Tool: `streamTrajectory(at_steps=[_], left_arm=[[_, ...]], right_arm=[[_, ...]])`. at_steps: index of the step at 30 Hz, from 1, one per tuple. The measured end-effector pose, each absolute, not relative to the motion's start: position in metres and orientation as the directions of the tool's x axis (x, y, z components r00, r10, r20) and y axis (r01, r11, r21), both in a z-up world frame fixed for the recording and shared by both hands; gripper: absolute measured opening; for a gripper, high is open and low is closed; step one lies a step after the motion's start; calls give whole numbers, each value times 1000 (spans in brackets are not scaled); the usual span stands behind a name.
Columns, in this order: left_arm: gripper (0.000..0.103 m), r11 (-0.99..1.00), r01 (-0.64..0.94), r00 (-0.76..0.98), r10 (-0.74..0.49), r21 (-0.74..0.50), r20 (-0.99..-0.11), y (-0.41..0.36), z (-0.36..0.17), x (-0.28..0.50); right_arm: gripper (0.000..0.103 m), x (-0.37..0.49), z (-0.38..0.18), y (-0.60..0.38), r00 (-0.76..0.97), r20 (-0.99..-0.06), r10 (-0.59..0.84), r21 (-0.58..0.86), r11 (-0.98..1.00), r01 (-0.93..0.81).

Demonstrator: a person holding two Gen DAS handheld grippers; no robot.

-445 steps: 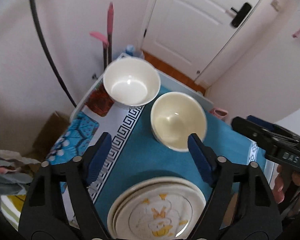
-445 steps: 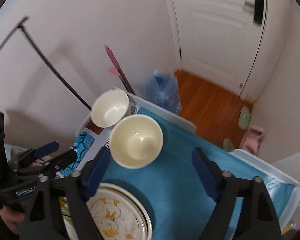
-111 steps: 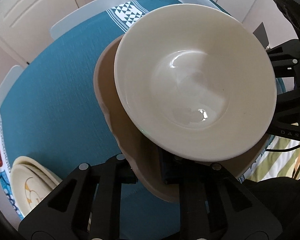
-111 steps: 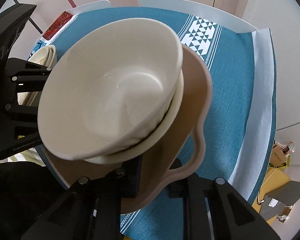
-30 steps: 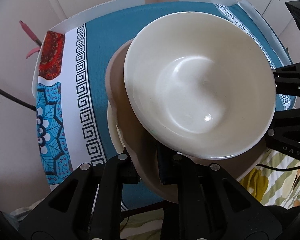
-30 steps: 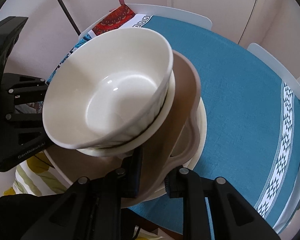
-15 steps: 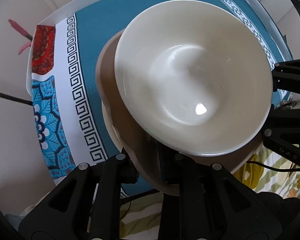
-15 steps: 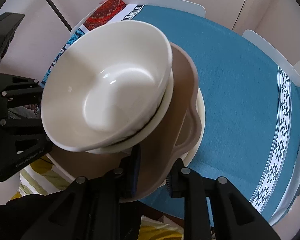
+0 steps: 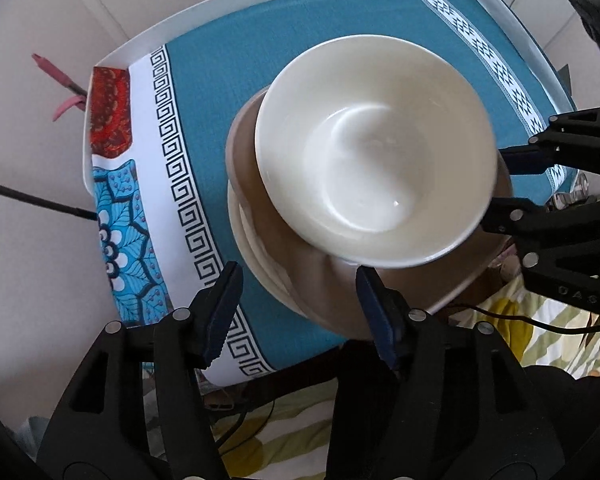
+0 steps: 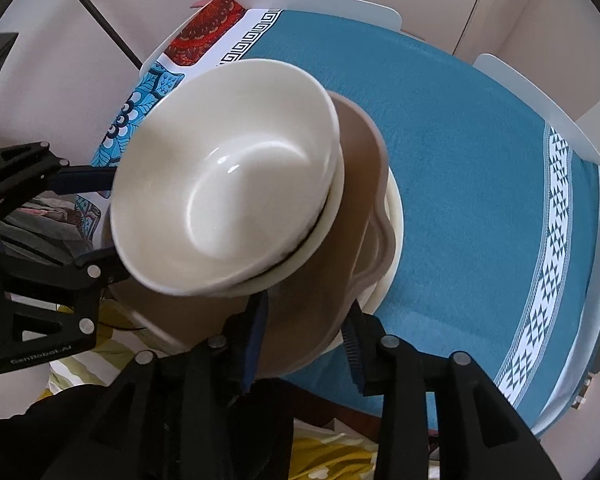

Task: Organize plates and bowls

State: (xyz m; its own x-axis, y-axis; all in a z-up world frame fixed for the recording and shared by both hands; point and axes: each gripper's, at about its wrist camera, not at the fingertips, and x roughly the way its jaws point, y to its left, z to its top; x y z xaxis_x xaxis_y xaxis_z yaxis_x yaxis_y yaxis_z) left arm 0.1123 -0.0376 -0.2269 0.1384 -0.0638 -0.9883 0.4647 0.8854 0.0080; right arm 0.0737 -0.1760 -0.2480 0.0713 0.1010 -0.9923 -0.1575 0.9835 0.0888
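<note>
The stack occupies the near edge of the table, which carries a teal cloth. From the top down it consists of a white bowl nested in a second bowl, a brown plate with a wavy rim, and cream plates on the cloth.

Left wrist view:
- The left gripper sits at 6 o'clock, pointing down at the stack.
- Its jaws have just been opening and now stand spread. The blue pads sit on either side of the brown plate's near rim, clear of it.
- The right gripper enters at 3 o'clock, its fingertips beside the bowl rim.
- The cloth's patterned end, with a black key border and blue floral print, lies at 9 o'clock. A pink-handled tool leans on the wall at 10 o'clock.
- The second bowl is hidden under the top one here.

Right wrist view:
- The right gripper sits at 6 o'clock. Its jaws have just been opening and are parted by a narrower gap, with the brown plate's edge between the pads. Whether a pad touches the rim cannot be told.
- The rim of the second bowl shows at 3 o'clock of the top bowl, with a dark gap between the two.
- The left gripper appears at 9 o'clock, one finger above the bowl rim line and one below.
- The cream plates project at the stack's 4 o'clock.
</note>
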Motion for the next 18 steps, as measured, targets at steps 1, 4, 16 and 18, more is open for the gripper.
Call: streamTrajectory(at_steps=[1, 4, 16, 18], left_arm=[[56, 887, 461, 141, -67, 5, -988, -37, -224, 110], [56, 894, 449, 157, -80, -2, -984, -35, -215, 102], [56, 945, 325, 467, -196, -39, -862, -22, -104, 38], [57, 956, 294, 576, -192, -18, -795, -20, -74, 21]], right_arm=[[34, 72, -246, -176, 73, -992, 102, 90, 985, -150], [34, 65, -232, -181, 86, -989, 120, 110, 987, -115], [42, 11, -127, -195, 355, -929, 104, 98, 995, -33], [43, -5, -97, -197, 440, -895, 73, 81, 997, -1]])
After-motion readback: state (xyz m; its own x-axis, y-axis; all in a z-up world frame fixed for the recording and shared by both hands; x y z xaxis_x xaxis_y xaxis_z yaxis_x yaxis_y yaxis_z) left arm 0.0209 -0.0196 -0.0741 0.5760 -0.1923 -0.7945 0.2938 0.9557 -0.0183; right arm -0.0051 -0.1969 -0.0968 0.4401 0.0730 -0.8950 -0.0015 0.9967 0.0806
